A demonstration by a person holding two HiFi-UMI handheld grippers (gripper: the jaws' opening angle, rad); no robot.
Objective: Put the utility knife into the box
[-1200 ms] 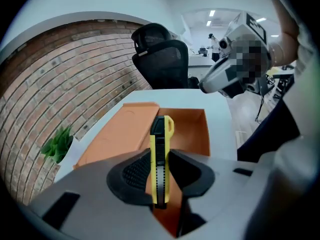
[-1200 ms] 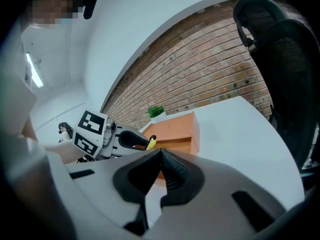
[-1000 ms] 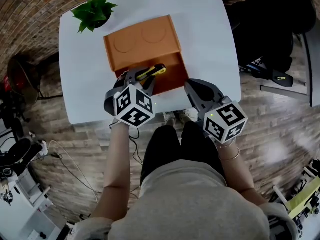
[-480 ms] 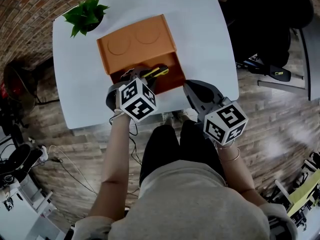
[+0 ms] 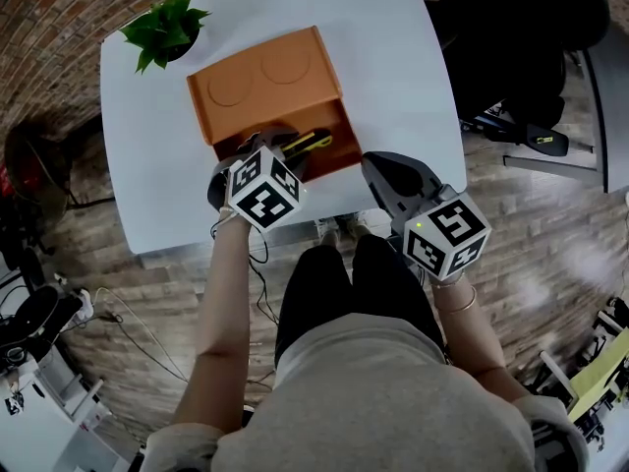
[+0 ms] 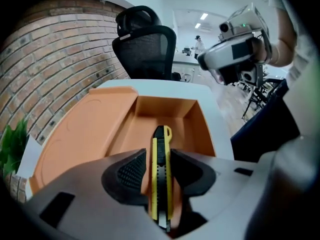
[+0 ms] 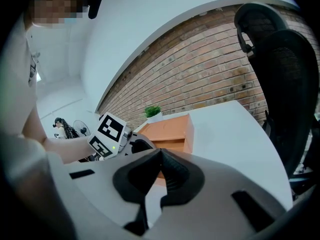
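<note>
Utility knife (image 5: 309, 144) lower in box (image 5: 260, 85), left gripper (image 6: 158, 156) jaws opening around it, right gripper (image 7: 159, 154) jaws together

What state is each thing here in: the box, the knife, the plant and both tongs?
Box: open, lid laid back flat.
Knife: on its edge, tip pointing into the box.
Left tongs: opening around the knife, a gap showing on one side.
Right tongs: shut, empty.
Plant: upright, beyond the box.
</note>
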